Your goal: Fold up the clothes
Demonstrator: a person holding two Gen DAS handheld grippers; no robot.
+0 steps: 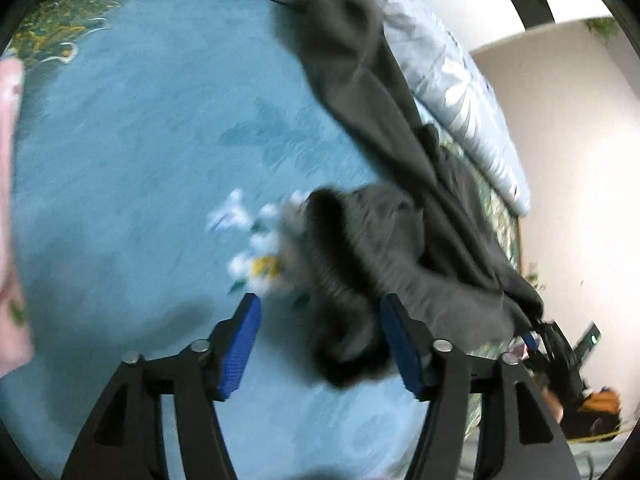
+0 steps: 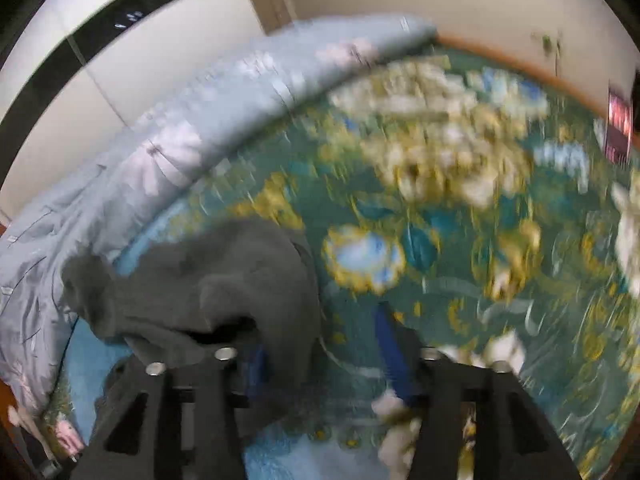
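The dark garment (image 1: 380, 168) lay crumpled on the bed (image 1: 132, 140), unfolded. The left gripper (image 1: 320, 312) hung spread beside it; the right gripper (image 2: 320, 344), spread too, had cloth draped over one finger. Next, I judged, came pinching an edge.

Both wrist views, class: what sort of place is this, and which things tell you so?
Most likely a bedroom. A blue floral bedspread fills the surface, a pale grey quilt is bunched along its edge, and a dark grey garment lies crumpled on top.
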